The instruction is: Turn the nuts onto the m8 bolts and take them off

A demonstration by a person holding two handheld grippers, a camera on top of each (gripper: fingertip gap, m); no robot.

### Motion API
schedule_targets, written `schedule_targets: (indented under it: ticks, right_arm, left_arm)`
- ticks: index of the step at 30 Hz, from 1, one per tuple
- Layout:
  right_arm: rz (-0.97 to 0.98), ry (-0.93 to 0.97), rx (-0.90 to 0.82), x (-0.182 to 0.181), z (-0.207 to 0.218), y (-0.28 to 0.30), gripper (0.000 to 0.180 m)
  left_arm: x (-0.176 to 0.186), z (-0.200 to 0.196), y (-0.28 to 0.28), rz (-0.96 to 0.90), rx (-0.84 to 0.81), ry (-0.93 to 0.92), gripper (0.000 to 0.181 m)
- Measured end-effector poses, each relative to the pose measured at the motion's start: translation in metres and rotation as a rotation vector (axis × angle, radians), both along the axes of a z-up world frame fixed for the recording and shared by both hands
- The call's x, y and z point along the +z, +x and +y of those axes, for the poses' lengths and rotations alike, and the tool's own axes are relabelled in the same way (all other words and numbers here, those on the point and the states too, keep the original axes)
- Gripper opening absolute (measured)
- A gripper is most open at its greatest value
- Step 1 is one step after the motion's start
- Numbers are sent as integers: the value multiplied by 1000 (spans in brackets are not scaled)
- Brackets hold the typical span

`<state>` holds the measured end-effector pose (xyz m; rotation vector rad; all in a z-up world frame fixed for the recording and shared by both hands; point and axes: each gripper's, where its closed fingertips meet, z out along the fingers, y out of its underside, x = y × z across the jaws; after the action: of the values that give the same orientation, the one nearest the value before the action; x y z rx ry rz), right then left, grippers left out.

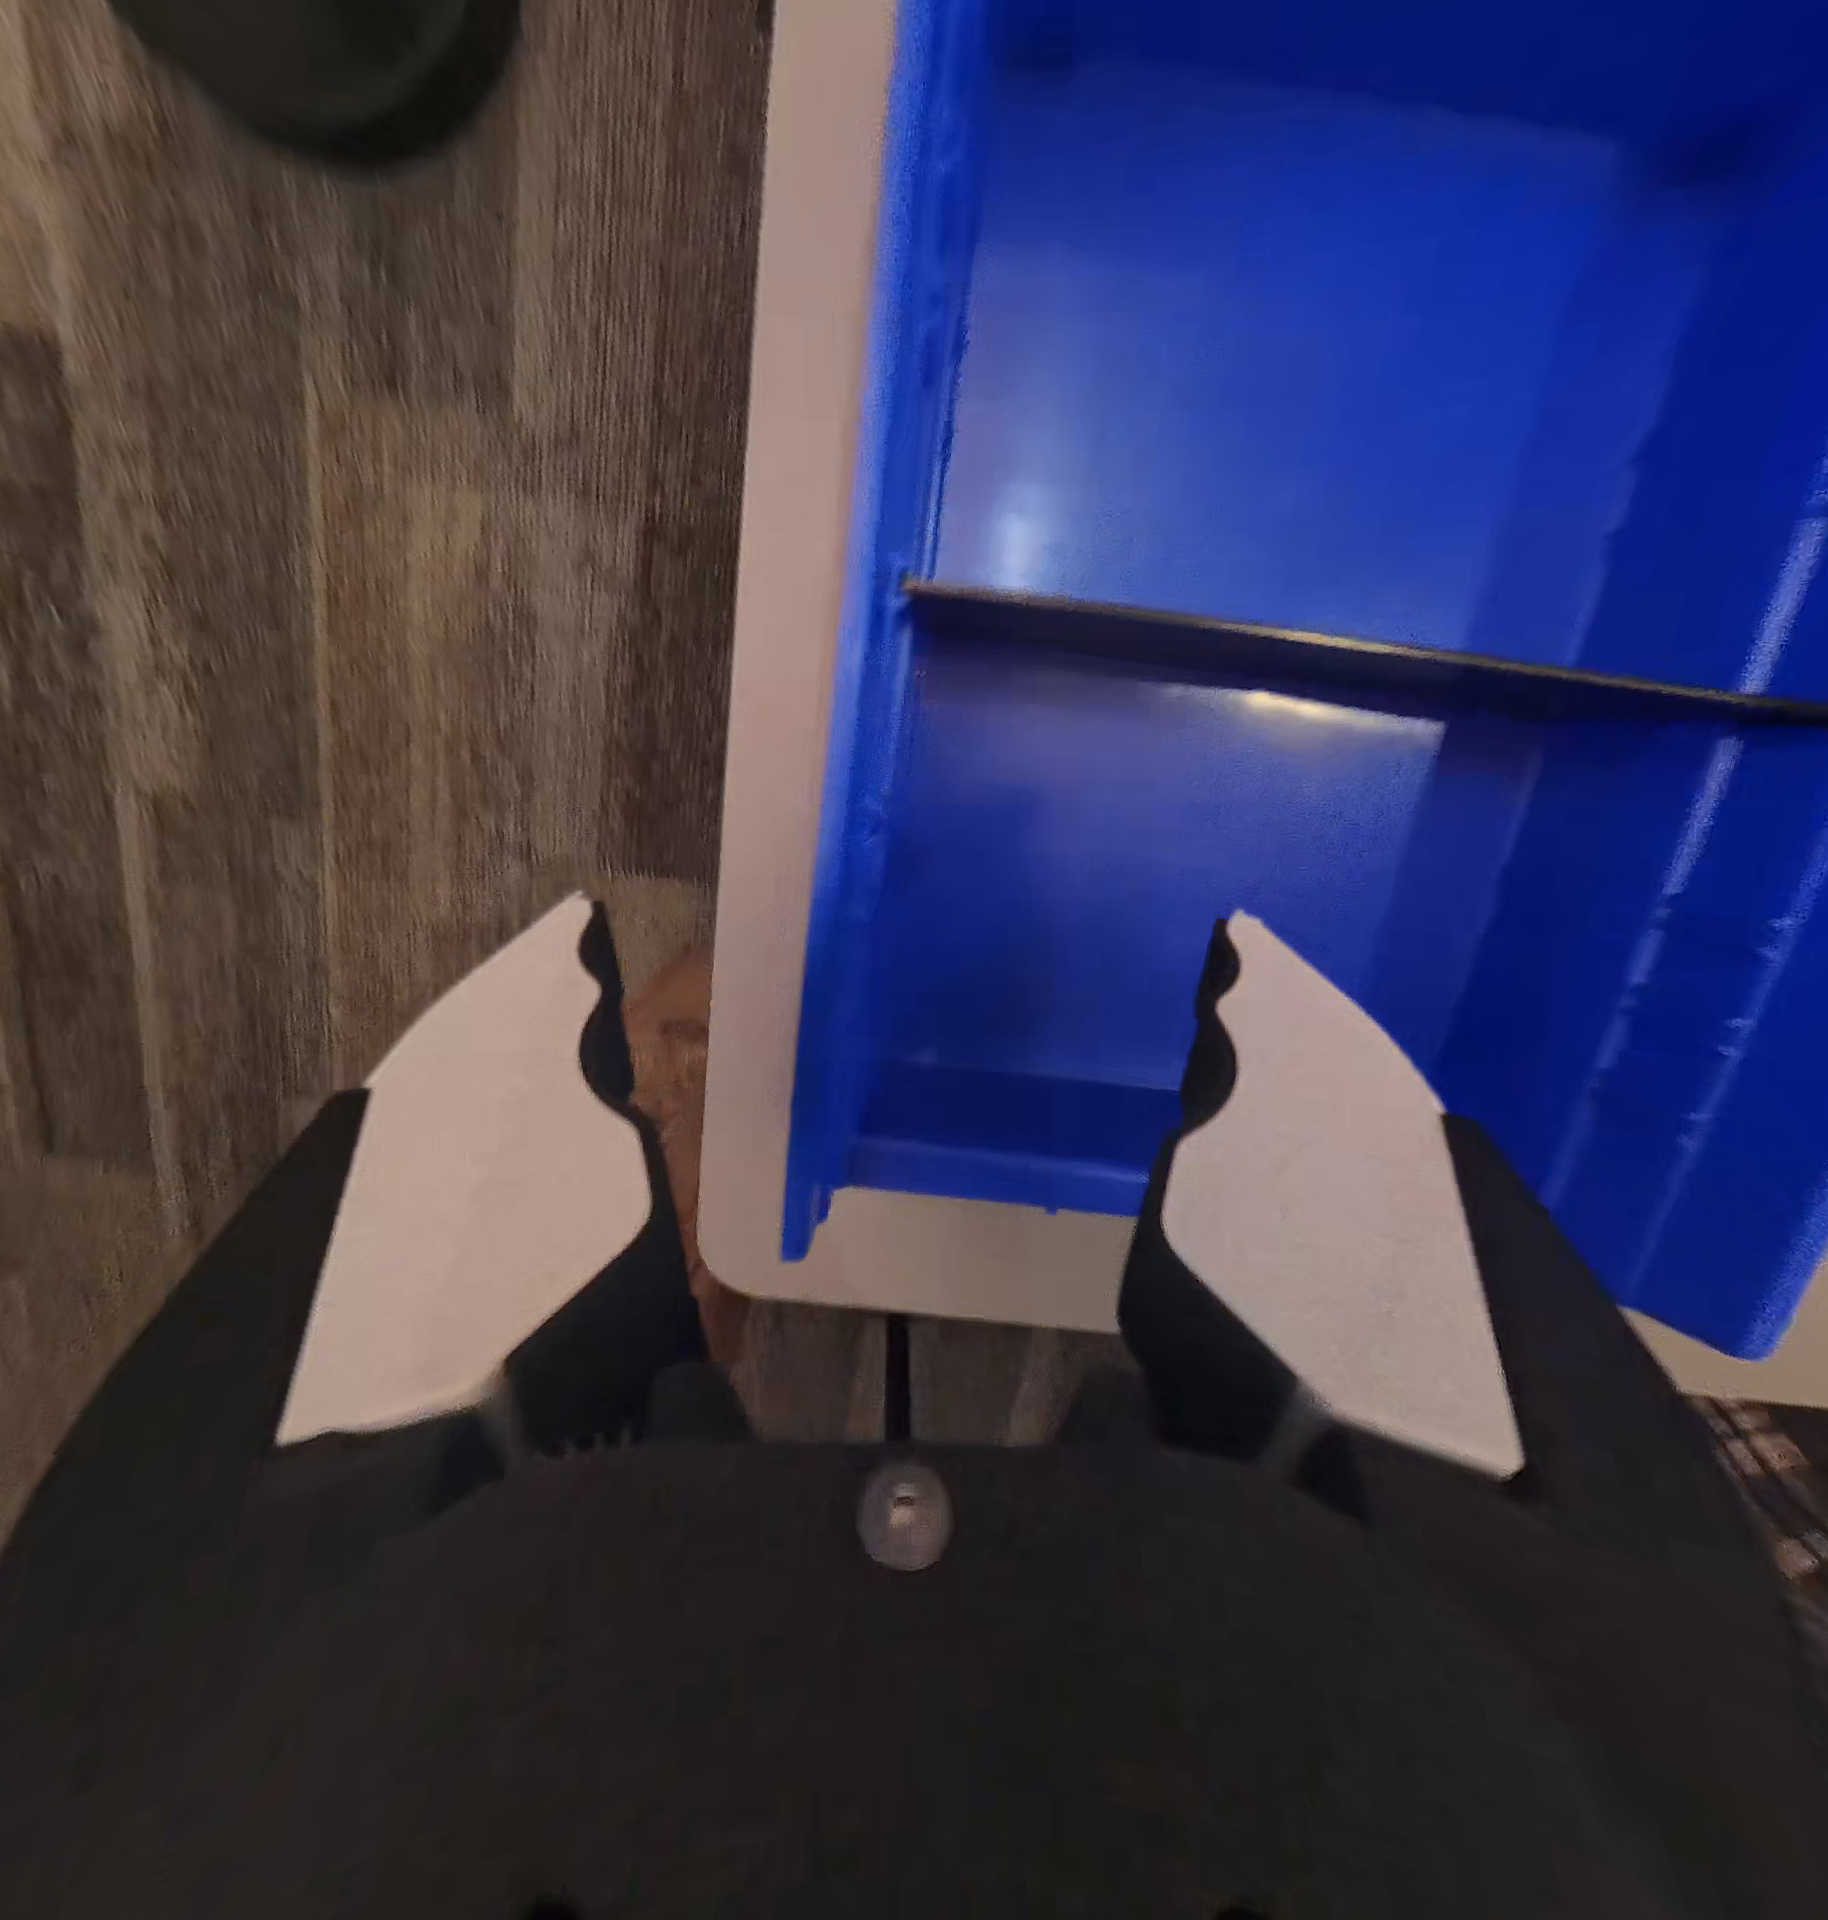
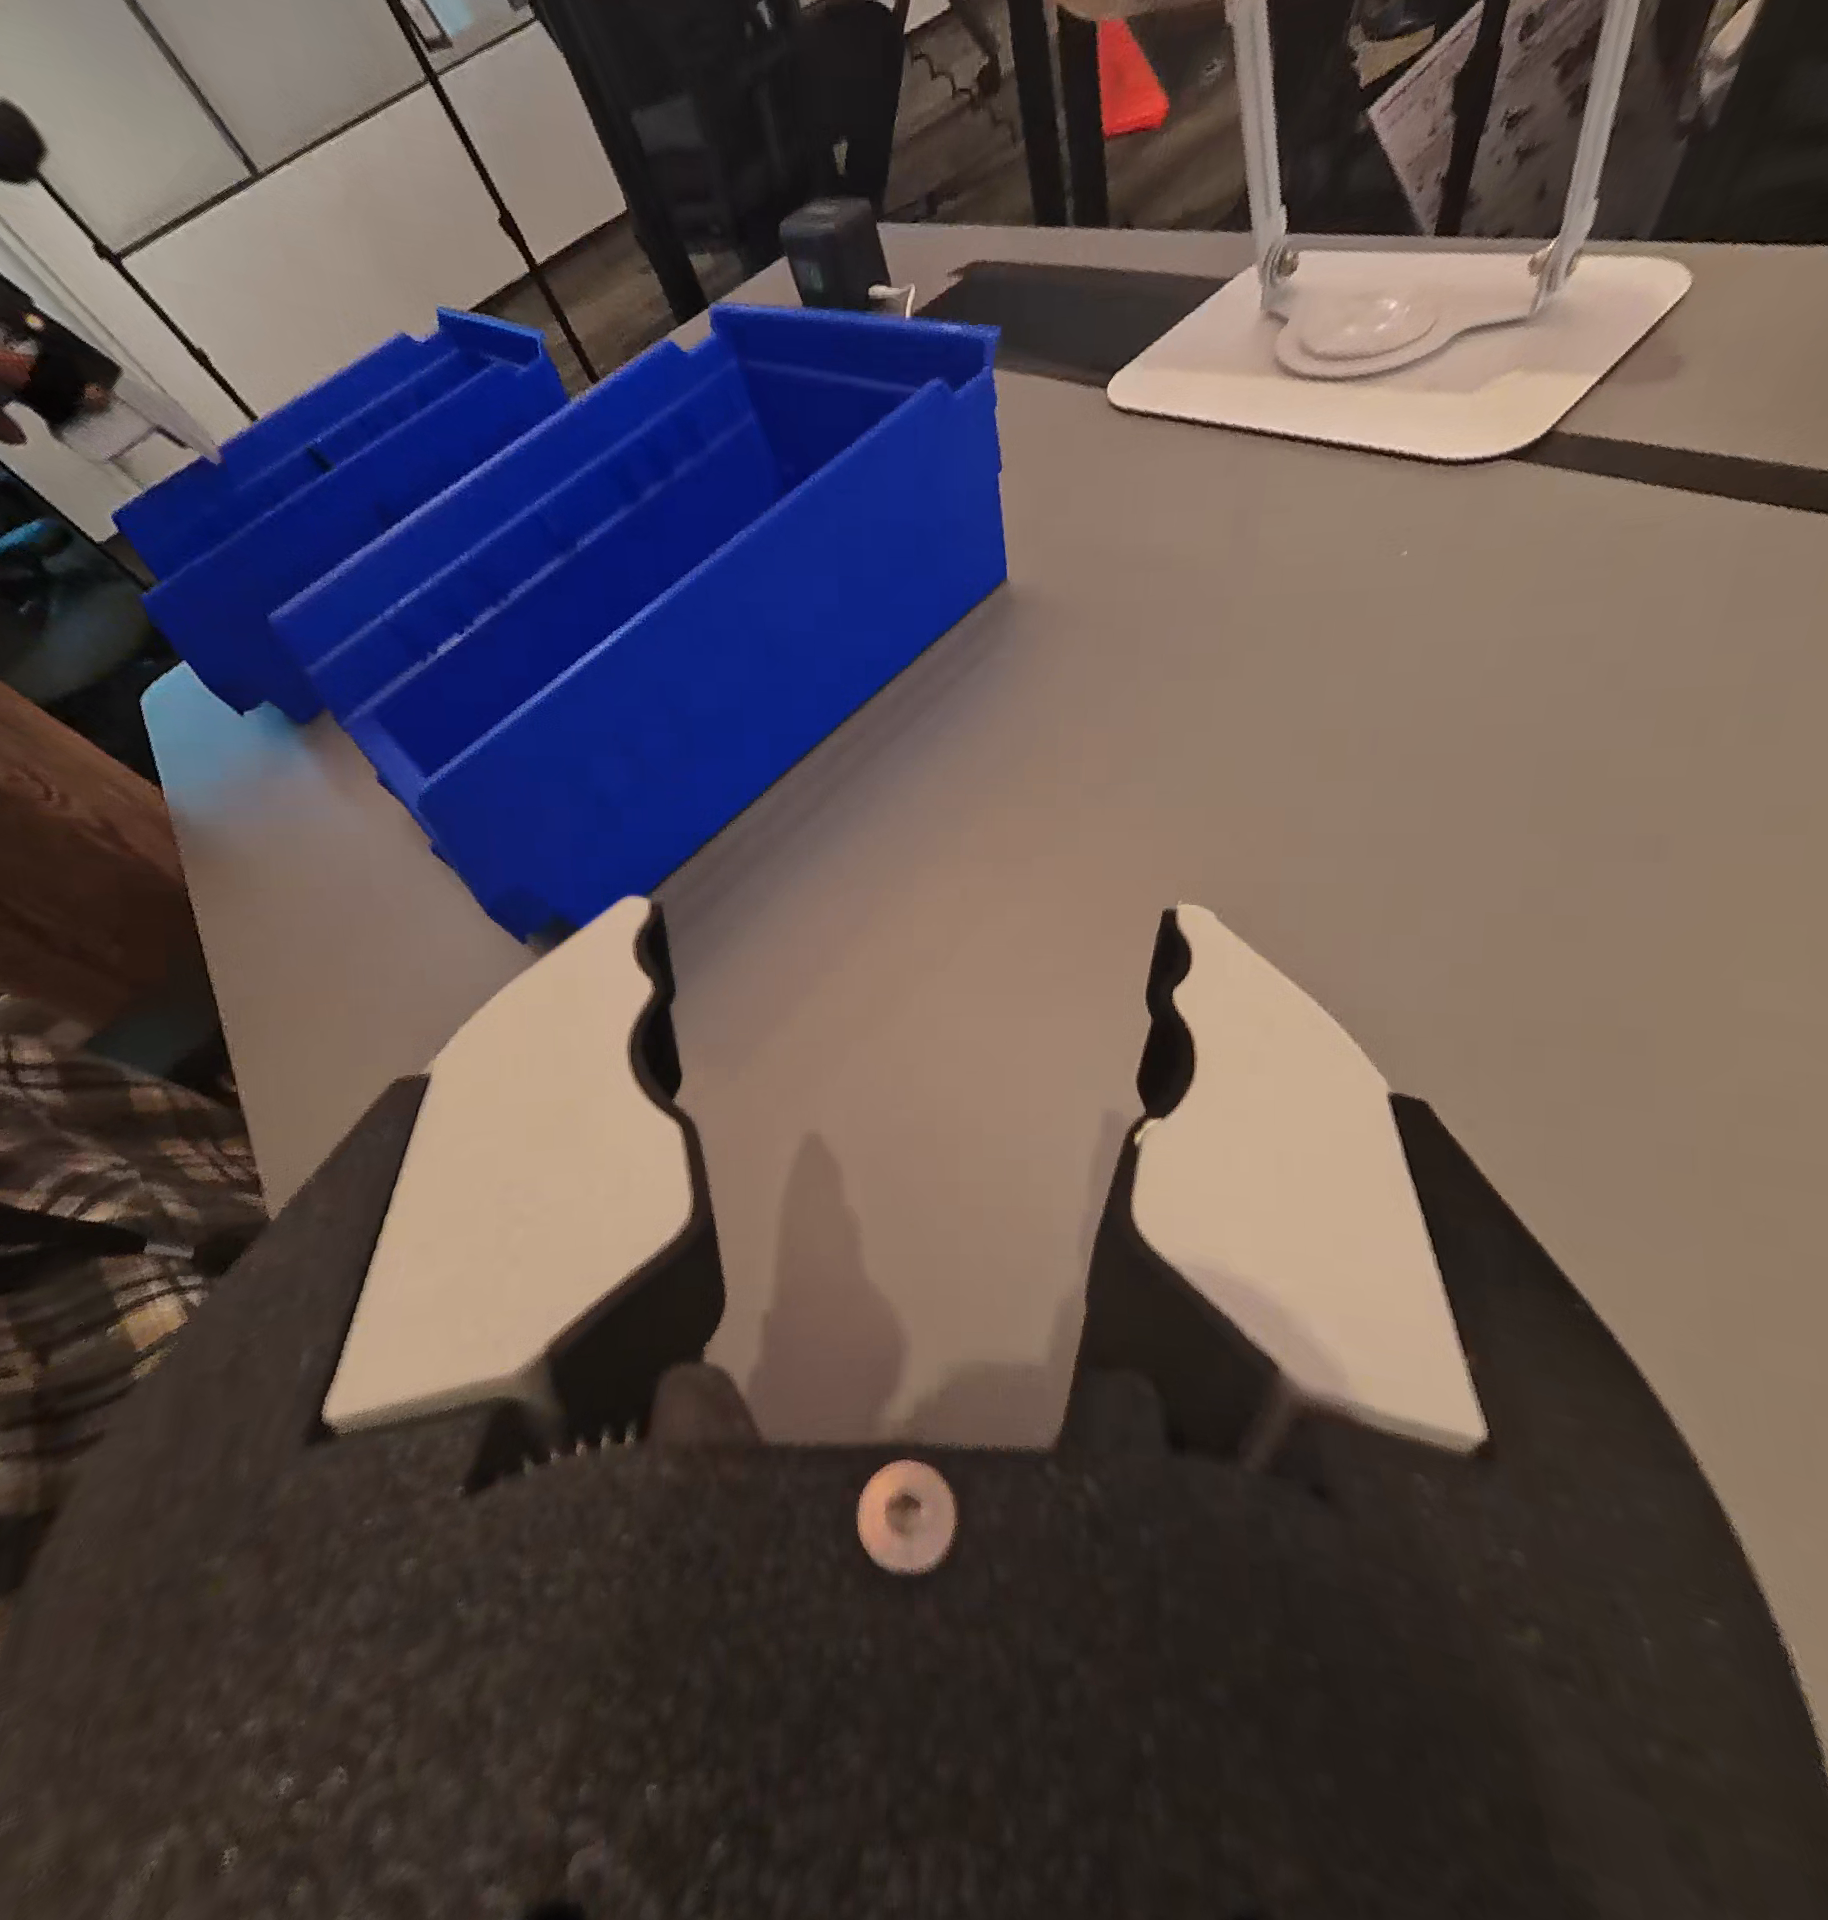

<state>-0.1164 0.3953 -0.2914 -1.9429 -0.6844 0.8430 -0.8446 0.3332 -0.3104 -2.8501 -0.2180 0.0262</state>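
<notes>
Left claw [image 1: 905, 920] spread wide, nothing in it, hanging over the near corner of a blue bin [image 1: 1149, 935] with a black divider [image 1: 1388, 655], probably to hunt for parts. Right claw [image 2: 910, 914] likewise wide and empty, low over the grey desk [image 2: 1409, 779]. Two blue bins [image 2: 681, 665] side by side; one white stand [image 2: 1409, 353]. Zero nuts or bolts visible anywhere, maybe hidden.

dim indoor light, left wrist view motion-blurred, wide-angle edges warped.
</notes>
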Motion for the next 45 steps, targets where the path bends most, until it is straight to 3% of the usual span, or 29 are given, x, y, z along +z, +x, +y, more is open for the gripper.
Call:
schedule_targets:
  ticks: [7,13,18,26,34,40,45]
  right_arm:
    - [18,-28,30,-8,2,1,83]
    - [7,-36,45,-8,-7,0,79]
    - [-11,-21,44,-3,-20,1,74]
    - [-4,-27,28,4,-41,9,66]
    - [18,-18,-1,16,-52,18,63]
    - [26,-31,-21,18,-57,25,62]
    - [27,-39,-50,24,-63,35,62]
  left_arm:
    - [-31,-7,-24,-49,99,-57,83]
    - [-54,-15,-22,-62,83,-124,57]
    - [-59,-12,-4,-190,45,-126,7]
    - [-55,-18,-3,-218,28,-131,6]
    - [-29,-28,-8,-306,123,-73,5]
    - [16,-14,9,-417,145,26,5]
    - [72,30,68,-411,26,47,5]
